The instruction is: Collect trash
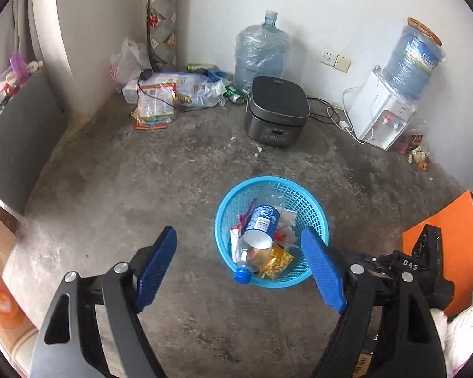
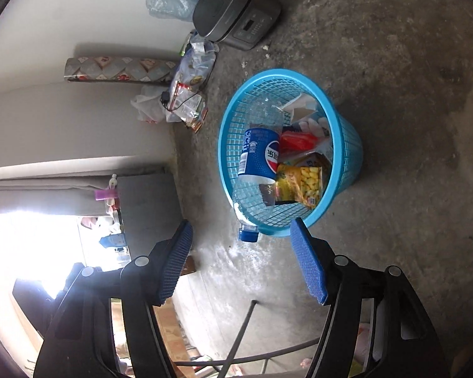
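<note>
Trash is sitting in the blue basket [image 1: 236, 198] on the floor, the Pepsi bottle [image 1: 256, 236] overhanging its rim. You're holding both grippers, left [image 1: 239, 264] and right [image 2: 241, 258], spread and empty; bumping that bottle's cap risks tipping it out.
</note>
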